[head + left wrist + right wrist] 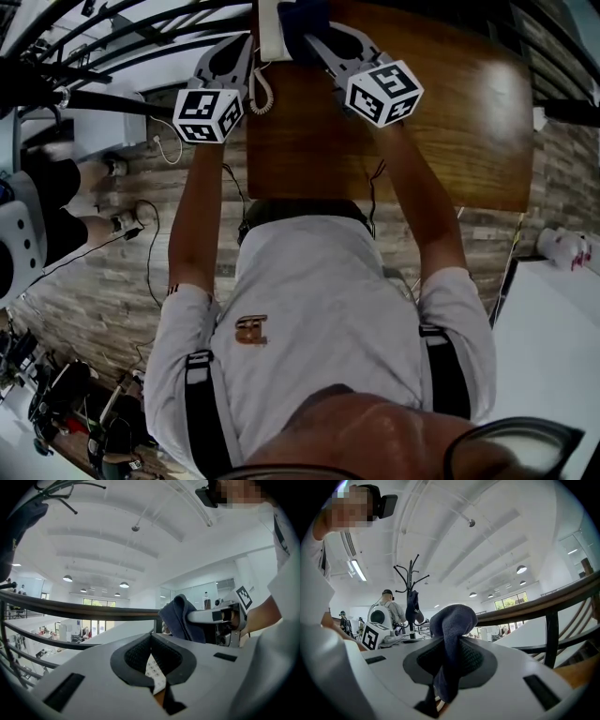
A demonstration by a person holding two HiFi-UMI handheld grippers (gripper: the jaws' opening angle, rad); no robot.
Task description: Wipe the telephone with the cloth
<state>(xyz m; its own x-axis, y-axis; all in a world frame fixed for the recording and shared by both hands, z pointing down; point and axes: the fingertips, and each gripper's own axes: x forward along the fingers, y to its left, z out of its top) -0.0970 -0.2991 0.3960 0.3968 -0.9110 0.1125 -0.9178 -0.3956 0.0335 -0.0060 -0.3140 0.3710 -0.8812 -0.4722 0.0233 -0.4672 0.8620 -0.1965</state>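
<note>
Dark blue cloth (454, 625) is clamped in the jaws of my right gripper (449, 665). It bunches up above the black pads (477, 660), and a tail hangs below them. My left gripper (152, 667) has its jaws together. In the slit between them I see a white strip (153, 673) with small dots, but I cannot tell whether it is pinched or simply lies beyond.

In the head view, the white telephone (271, 28) sits by the left edge of the wooden tabletop (450, 122), toward the far side, and is partly cut off by the frame. Its coiled cord (261, 94) runs along that left edge. The left gripper is at the telephone's left side, over the edge. The right gripper with the cloth is just beside the telephone's right side, though I cannot tell whether the cloth touches it.

Beyond the tabletop, a dark railing (84, 608) runs across under a bright white ceiling (140, 550). A coat stand (411, 581) stands off to the left in the right gripper view.
</note>
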